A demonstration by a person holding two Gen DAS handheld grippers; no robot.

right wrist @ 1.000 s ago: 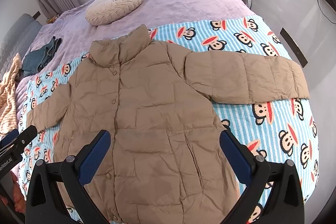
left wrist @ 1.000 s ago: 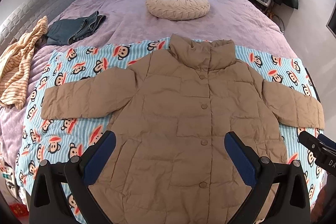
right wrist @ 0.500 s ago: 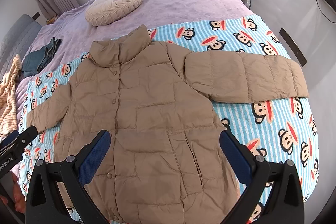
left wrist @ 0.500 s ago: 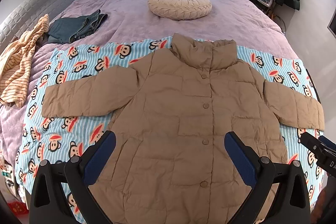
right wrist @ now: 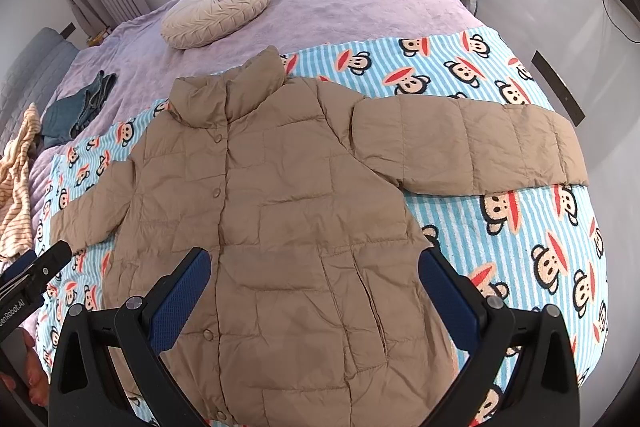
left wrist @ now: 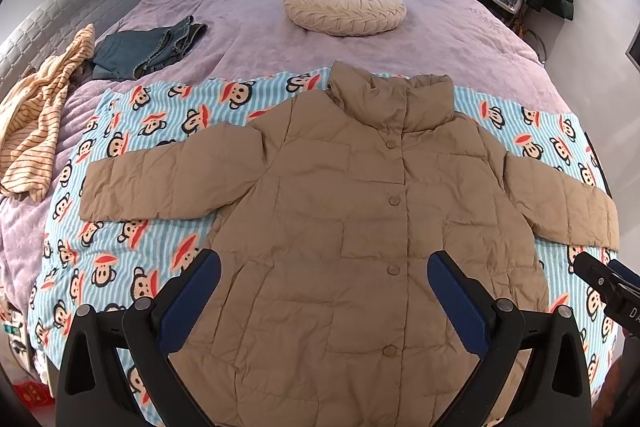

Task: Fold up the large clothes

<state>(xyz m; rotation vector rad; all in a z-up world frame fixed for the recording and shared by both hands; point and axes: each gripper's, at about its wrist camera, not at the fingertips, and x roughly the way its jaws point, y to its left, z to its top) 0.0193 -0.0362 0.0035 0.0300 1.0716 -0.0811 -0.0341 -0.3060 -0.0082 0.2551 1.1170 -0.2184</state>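
tan jacket [left wrist: 352, 227] flat, buttoned, sleeves out | left gripper [left wrist: 324, 301] released | right gripper [right wrist: 314, 297] released, seemingly above hem

White lettering "enRobot.AI", cut off at the frame edge, on the black body of the left gripper [right wrist: 28, 283] in the right wrist view, a partial white "D" on the right gripper [left wrist: 612, 291] in the left wrist view, nothing else readable
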